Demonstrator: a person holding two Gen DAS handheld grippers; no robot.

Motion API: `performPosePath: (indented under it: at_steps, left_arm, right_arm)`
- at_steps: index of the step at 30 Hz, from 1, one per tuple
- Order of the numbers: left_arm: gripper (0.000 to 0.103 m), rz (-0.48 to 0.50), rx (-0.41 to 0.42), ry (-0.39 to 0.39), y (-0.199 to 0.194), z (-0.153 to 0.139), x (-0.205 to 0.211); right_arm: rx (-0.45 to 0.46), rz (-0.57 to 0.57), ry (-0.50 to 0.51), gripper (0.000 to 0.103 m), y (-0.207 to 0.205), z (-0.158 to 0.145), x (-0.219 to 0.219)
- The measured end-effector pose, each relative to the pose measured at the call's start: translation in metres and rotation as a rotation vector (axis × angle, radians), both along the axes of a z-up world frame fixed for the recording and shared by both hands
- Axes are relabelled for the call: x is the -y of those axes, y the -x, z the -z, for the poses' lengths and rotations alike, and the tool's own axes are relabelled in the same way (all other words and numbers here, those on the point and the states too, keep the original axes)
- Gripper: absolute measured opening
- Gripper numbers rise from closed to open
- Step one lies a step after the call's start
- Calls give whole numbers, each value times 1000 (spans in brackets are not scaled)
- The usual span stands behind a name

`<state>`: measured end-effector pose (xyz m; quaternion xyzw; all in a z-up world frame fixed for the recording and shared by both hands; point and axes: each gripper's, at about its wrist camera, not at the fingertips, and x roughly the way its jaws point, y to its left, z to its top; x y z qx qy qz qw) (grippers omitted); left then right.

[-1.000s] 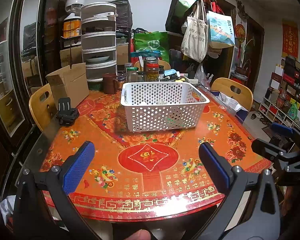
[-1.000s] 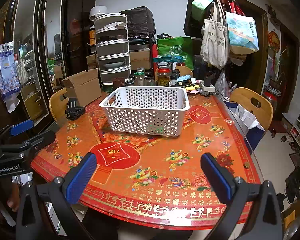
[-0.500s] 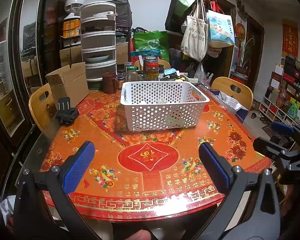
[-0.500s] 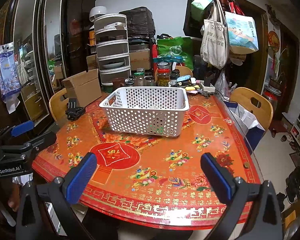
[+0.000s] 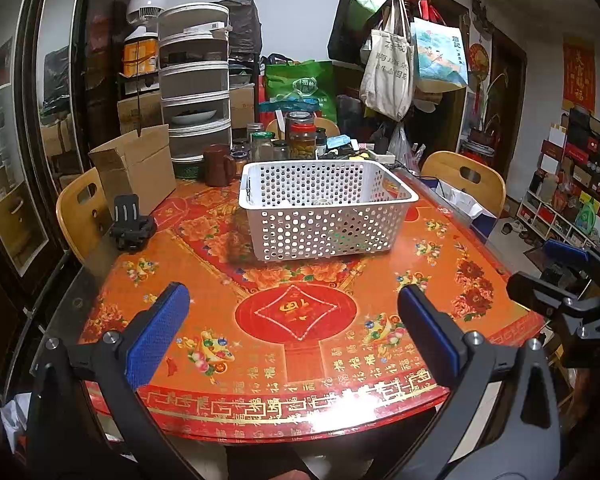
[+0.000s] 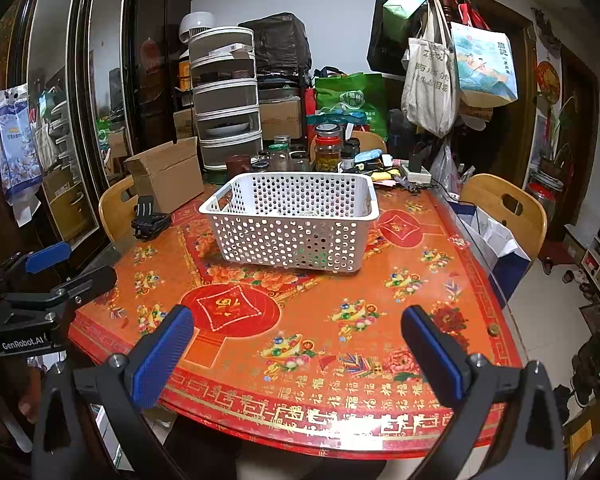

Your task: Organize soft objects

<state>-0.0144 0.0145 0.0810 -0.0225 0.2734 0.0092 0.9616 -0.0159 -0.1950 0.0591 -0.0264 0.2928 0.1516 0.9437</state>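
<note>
Nothing moved; left gripper (image 6: 40, 276) marked "GenRobot.AI", jaws apart.

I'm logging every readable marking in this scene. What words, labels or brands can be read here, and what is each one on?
"GenRobot.AI": white print on the black body of the left gripper, seen in the right wrist view.
Repeated gold "福" characters: along the border of the red tablecloth.
Canvas tote bag: grey Chinese print, too blurred to read.
Red wall hanging: gold characters, too small to read.
Jars' labels: unreadable.
</note>
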Motion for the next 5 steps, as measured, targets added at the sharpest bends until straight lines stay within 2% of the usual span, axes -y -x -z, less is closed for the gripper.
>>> performPosePath:
  at_steps: [5]
  left_arm:
    - [103,0,2,-5,0,1,-2]
  right_arm:
    - [0,0,0,103,0,0,0]
